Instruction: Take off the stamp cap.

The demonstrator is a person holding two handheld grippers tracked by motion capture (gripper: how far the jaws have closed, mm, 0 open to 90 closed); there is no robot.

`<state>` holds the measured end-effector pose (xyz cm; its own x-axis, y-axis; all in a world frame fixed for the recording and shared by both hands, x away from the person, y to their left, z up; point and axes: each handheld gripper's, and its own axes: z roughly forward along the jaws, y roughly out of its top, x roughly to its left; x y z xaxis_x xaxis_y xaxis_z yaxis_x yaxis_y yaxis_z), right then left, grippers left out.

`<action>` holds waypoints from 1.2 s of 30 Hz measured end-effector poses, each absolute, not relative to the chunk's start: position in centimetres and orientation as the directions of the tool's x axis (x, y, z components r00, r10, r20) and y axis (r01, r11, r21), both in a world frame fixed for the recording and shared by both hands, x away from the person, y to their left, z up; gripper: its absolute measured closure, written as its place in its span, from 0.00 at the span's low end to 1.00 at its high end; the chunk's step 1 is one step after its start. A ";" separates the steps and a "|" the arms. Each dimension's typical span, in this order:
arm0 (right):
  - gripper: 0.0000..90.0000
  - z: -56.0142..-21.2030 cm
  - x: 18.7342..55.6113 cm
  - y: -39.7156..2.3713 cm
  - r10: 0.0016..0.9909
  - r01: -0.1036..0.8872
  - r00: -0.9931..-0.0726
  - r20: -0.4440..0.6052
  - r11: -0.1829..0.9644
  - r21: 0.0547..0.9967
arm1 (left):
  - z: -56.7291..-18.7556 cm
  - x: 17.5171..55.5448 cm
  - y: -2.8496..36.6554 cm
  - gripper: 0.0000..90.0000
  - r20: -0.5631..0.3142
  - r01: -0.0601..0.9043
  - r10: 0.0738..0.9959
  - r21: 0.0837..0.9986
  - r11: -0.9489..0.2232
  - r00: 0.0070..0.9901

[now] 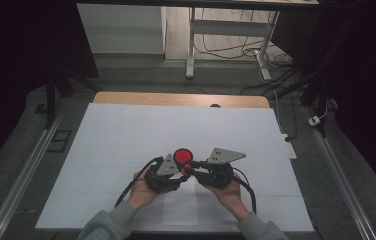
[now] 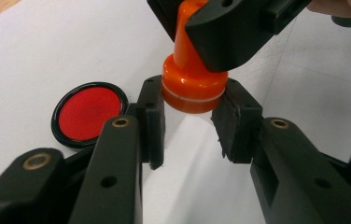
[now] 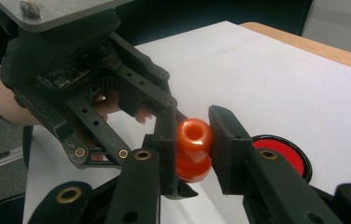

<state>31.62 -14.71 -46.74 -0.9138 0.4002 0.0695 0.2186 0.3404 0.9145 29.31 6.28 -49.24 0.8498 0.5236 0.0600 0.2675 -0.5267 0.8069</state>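
White paper underlies the orange stamp (image 2: 192,84), clamped by left gripper (image 2: 192,116) and right gripper (image 3: 192,149).

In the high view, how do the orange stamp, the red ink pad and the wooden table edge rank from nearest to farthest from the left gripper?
1. Orange stamp: at the left gripper jaw tips, between the two grippers.
2. Red ink pad: on the white sheet just beyond the jaws.
3. Wooden table edge: far off, at the table's far end.
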 end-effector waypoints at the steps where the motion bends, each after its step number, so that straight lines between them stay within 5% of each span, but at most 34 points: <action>1: 0.80 -46.7 31.6 -14.7 0.400 0.218 -0.914 0.069 0.341 0.914 | -49.2 29.3 6.3 0.72 0.062 0.267 0.522 0.805 -0.529 0.851; 36: 0.81 -47.0 31.5 -14.4 0.413 0.229 -0.908 0.068 0.355 0.907 | -49.6 29.2 6.3 0.73 0.089 0.257 0.517 0.788 -0.560 0.851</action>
